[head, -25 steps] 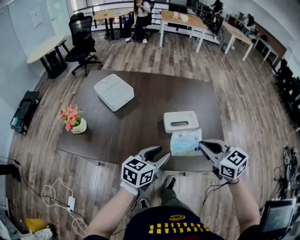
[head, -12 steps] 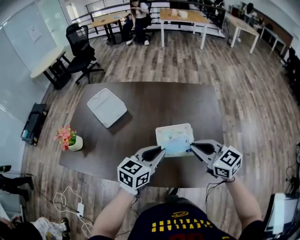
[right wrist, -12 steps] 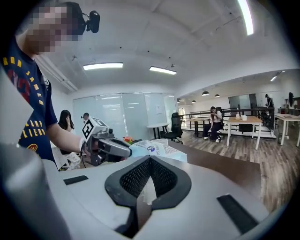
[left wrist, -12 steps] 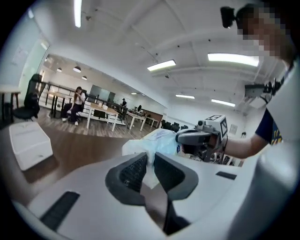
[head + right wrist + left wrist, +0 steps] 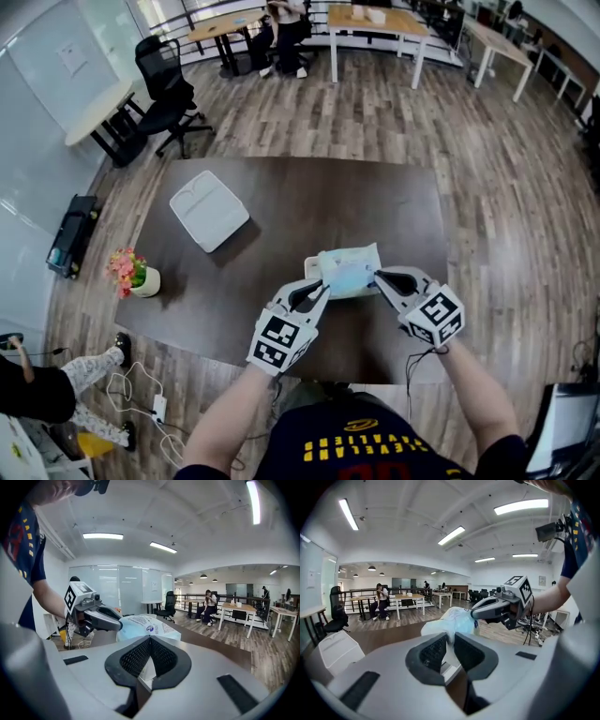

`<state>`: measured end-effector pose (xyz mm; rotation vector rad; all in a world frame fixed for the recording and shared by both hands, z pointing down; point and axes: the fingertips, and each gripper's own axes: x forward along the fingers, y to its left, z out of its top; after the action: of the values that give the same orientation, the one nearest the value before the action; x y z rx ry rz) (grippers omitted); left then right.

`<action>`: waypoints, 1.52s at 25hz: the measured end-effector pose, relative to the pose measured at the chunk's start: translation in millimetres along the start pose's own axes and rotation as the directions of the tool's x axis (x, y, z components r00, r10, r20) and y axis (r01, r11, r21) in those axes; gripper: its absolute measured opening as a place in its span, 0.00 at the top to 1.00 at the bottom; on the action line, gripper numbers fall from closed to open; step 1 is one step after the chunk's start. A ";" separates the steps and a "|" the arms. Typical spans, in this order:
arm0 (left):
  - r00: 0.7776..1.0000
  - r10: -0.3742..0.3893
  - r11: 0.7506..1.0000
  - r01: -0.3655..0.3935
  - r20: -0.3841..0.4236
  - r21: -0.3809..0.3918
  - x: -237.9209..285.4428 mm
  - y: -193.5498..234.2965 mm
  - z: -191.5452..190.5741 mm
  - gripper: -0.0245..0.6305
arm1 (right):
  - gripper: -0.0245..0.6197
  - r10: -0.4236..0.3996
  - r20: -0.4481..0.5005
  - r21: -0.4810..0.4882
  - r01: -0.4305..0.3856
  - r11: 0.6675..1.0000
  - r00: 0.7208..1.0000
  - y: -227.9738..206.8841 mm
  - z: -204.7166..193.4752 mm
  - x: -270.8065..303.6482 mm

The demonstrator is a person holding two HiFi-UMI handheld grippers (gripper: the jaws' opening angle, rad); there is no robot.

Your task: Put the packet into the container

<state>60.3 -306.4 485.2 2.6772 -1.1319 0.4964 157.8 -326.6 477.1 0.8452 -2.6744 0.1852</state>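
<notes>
Both right gripper (image 5: 379, 274) and just-closed left gripper (image 5: 319, 285) pinch packet (image 5: 349, 273) above table (image 5: 309, 199), wooden floor (image 5: 375, 112).

A dark brown table (image 5: 375, 206) with rounded corners is filling the middle of the head view, standing on a wooden plank floor (image 5: 487, 169). Three things are resting directly on its top. A white square lid (image 5: 209, 210) is lying flat toward the upper left of the tabletop, turned at an angle to the table's edges. A small pale pot of pink and orange flowers (image 5: 134, 273) is sitting upright at the far left edge, well apart from the lid. A white container (image 5: 330, 255) is sitting near the lower edge, just right of centre, with much of its top being hidden from view.
</notes>
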 end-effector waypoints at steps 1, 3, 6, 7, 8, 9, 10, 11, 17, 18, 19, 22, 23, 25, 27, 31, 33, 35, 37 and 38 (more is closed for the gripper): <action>1.000 0.005 1.000 -0.005 -0.009 0.020 3.3 3.0 -3.3 0.88 | 0.95 -0.006 -0.003 -0.013 0.006 1.000 1.000 -1.7 -3.9 3.6; 1.000 0.007 0.998 -0.006 -0.024 0.057 8.3 8.8 -10.0 0.88 | 0.95 -0.022 -0.015 -0.041 0.021 0.999 1.000 -3.6 -11.0 11.7; 0.999 0.002 0.993 0.002 -0.037 0.119 15.5 17.8 -18.8 0.88 | 0.95 -0.054 -0.039 -0.075 0.051 0.996 0.998 -8.4 -17.0 25.9; 0.999 0.000 0.990 0.006 -0.042 0.139 18.5 20.2 -22.1 0.88 | 0.95 -0.066 -0.041 -0.086 0.062 0.994 0.997 -11.4 -18.5 29.9; 0.999 -0.002 0.987 0.009 -0.047 0.158 21.8 21.9 -25.9 0.88 | 0.95 -0.074 -0.037 -0.099 0.070 0.993 0.997 -14.5 -22.1 33.5; 0.999 -0.005 0.984 0.015 -0.054 0.176 25.3 22.6 -30.4 0.88 | 0.95 -0.077 -0.034 -0.114 0.073 0.991 0.996 -17.0 -27.9 36.2; 0.998 -0.011 0.981 0.022 -0.062 0.191 28.6 22.4 -35.6 0.88 | 0.95 -0.080 -0.035 -0.128 0.075 0.989 0.996 -18.5 -34.0 38.0; 0.997 -0.017 0.979 0.031 -0.069 0.202 31.7 21.7 -41.2 0.88 | 0.95 -0.084 -0.039 -0.139 0.077 0.987 0.996 -19.0 -39.2 39.3; 0.993 -0.028 0.974 0.053 -0.113 0.222 46.1 28.4 -69.3 0.88 | 0.95 -0.108 -0.088 -0.193 0.089 0.977 0.990 -18.7 -61.4 51.9; 0.993 -0.028 0.972 0.054 -0.117 0.227 48.1 29.9 -71.9 0.88 | 0.95 -0.111 -0.096 -0.199 0.090 0.976 0.989 -19.5 -64.6 54.7; 0.992 -0.028 0.971 0.056 -0.121 0.233 49.9 31.3 -74.0 0.88 | 0.95 -0.113 -0.104 -0.204 0.090 0.975 0.988 -20.4 -67.7 57.5; 0.990 -0.035 0.969 0.067 -0.133 0.239 54.8 33.3 -80.1 0.88 | 0.95 -0.121 -0.121 -0.204 0.094 0.974 0.985 -22.7 -75.9 64.0; 0.990 -0.039 0.968 0.071 -0.138 0.239 55.8 33.5 -82.9 0.88 | 0.95 -0.124 -0.126 -0.201 0.097 0.975 0.984 -23.3 -78.3 65.8; 0.988 -0.044 0.968 0.078 -0.145 0.239 57.4 34.2 -89.1 0.88 | 0.95 -0.130 -0.136 -0.198 0.101 0.975 0.982 -24.5 -83.1 69.1; 0.988 -0.044 0.967 0.080 -0.151 0.240 60.0 36.3 -95.6 0.88 | 0.95 -0.135 -0.146 -0.201 0.104 0.974 0.980 -25.4 -88.1 73.1; 0.986 -0.038 0.965 0.078 -0.160 0.251 65.0 41.8 -105.7 0.88 | 0.95 -0.145 -0.157 -0.213 0.110 0.971 0.977 -26.3 -96.3 82.3; 0.985 -0.037 0.962 0.081 -0.168 0.262 66.7 43.5 -108.9 0.88 | 0.95 -0.149 -0.168 -0.220 0.111 0.969 0.974 -26.8 -100.5 85.7; 0.983 -0.038 0.958 0.087 -0.180 0.273 69.0 43.9 -113.5 0.88 | 0.95 -0.151 -0.189 -0.232 0.106 0.967 0.970 -27.0 -106.4 87.9; 0.980 -0.041 0.956 0.095 -0.193 0.277 70.8 43.7 -119.8 0.88 | 0.95 -0.150 -0.207 -0.233 0.100 0.967 0.967 -26.5 -113.6 90.4; 0.979 -0.043 0.955 0.099 -0.198 0.278 71.6 43.4 -122.9 0.88 | 0.95 -0.150 -0.214 -0.233 0.099 0.968 0.965 -26.1 -117.4 91.5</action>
<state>47.4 -346.4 627.9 2.8197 -0.9700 0.9478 134.2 -371.1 619.5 0.8611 -2.3635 -0.0418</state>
